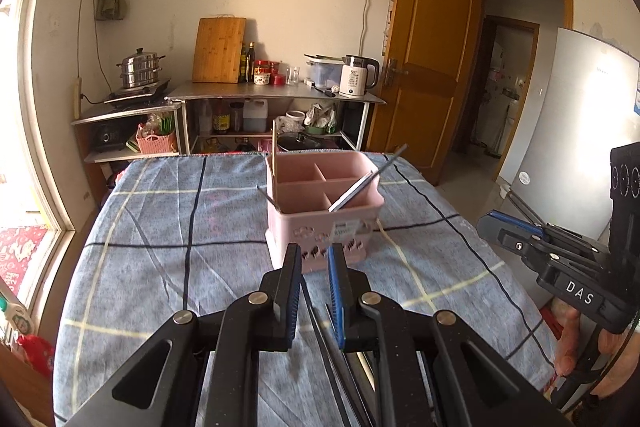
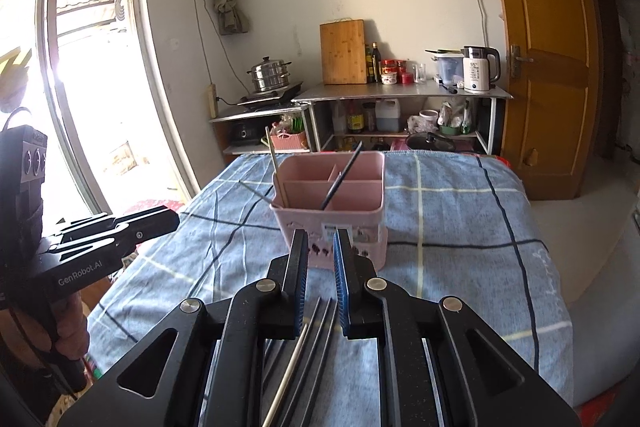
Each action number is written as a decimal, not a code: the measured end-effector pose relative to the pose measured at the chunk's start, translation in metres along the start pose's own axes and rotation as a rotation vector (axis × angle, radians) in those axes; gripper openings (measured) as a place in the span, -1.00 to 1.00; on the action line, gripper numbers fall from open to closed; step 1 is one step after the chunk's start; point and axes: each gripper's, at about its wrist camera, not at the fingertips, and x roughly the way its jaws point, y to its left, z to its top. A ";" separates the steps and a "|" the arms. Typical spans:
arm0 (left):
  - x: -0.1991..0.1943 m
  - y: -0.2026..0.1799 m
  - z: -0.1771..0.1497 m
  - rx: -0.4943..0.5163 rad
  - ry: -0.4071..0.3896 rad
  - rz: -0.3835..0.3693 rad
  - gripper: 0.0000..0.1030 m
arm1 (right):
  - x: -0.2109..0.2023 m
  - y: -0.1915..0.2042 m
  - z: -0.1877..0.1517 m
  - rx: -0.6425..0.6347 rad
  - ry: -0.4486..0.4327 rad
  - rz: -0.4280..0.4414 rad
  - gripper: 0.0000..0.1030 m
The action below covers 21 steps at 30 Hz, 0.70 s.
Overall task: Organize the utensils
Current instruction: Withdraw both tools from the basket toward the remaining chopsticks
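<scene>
Visibly, "DAS" on right tool (image 1: 516, 227), "GenRobot.AI" on left tool (image 2: 160, 217), both parted, empty.

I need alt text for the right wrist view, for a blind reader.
A pink caddy with compartments stands on a blue checked cloth, holding a wooden stick and a dark chopstick. The right gripper, jaws slightly apart, hovers above more utensils.

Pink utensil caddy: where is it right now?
The pink utensil caddy stands on the blue checked cloth, centred just beyond the tongs in both wrist views, with the metal shelving behind it.
</scene>
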 end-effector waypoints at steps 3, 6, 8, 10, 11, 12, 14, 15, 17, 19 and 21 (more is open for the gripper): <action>-0.006 -0.004 -0.016 -0.009 0.009 -0.008 -0.75 | -0.005 -0.003 -0.011 0.019 0.015 0.005 -0.73; -0.010 -0.005 -0.028 -0.015 0.026 -0.024 -0.75 | -0.010 -0.006 -0.023 0.040 0.031 0.009 -0.72; -0.014 -0.007 -0.037 -0.010 0.031 -0.025 -0.75 | -0.013 -0.006 -0.030 0.044 0.042 0.008 -0.72; -0.015 -0.009 -0.044 -0.010 0.037 -0.026 -0.75 | -0.015 -0.006 -0.037 0.046 0.053 0.006 -0.72; -0.016 -0.009 -0.048 -0.011 0.041 -0.027 -0.75 | -0.015 -0.006 -0.041 0.046 0.060 0.006 -0.72; -0.017 -0.009 -0.051 -0.013 0.046 -0.028 -0.75 | -0.016 -0.004 -0.044 0.046 0.066 0.004 -0.72; -0.017 -0.010 -0.057 -0.014 0.053 -0.027 -0.75 | -0.017 -0.003 -0.050 0.041 0.072 -0.001 -0.72; -0.016 -0.010 -0.058 -0.015 0.056 -0.026 -0.75 | -0.017 -0.002 -0.053 0.040 0.078 -0.001 -0.72; -0.015 -0.009 -0.063 -0.017 0.066 -0.027 -0.75 | -0.016 -0.002 -0.058 0.040 0.088 0.001 -0.72; -0.013 -0.010 -0.067 -0.018 0.075 -0.027 -0.75 | -0.015 -0.003 -0.062 0.039 0.098 -0.001 -0.72; -0.011 -0.009 -0.069 -0.020 0.083 -0.029 -0.75 | -0.013 -0.003 -0.065 0.041 0.104 -0.001 -0.72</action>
